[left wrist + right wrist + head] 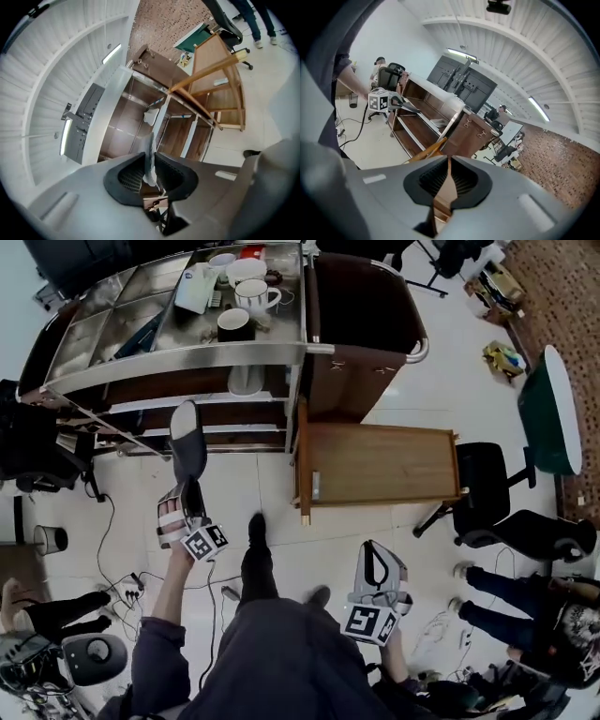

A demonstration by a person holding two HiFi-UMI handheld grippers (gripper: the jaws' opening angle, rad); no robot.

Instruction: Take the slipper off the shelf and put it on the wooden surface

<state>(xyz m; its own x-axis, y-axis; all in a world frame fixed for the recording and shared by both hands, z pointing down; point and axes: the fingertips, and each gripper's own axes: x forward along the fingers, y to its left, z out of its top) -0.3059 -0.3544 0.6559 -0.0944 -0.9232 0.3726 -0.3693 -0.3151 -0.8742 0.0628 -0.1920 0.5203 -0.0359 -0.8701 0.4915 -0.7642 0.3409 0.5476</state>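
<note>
Slipper (187, 439): pinched by a thin edge between the nearly closed jaws of the left gripper (190, 491), it juts out beyond them in front of the shelf (141, 404). The right gripper (377, 559) hangs low with its jaws together on nothing. The carry to the wooden surface (380, 463), off to the right, probably calls for a firm pinch and a sole turned flat before lowering, since an edge grip may let the slipper swing.
</note>
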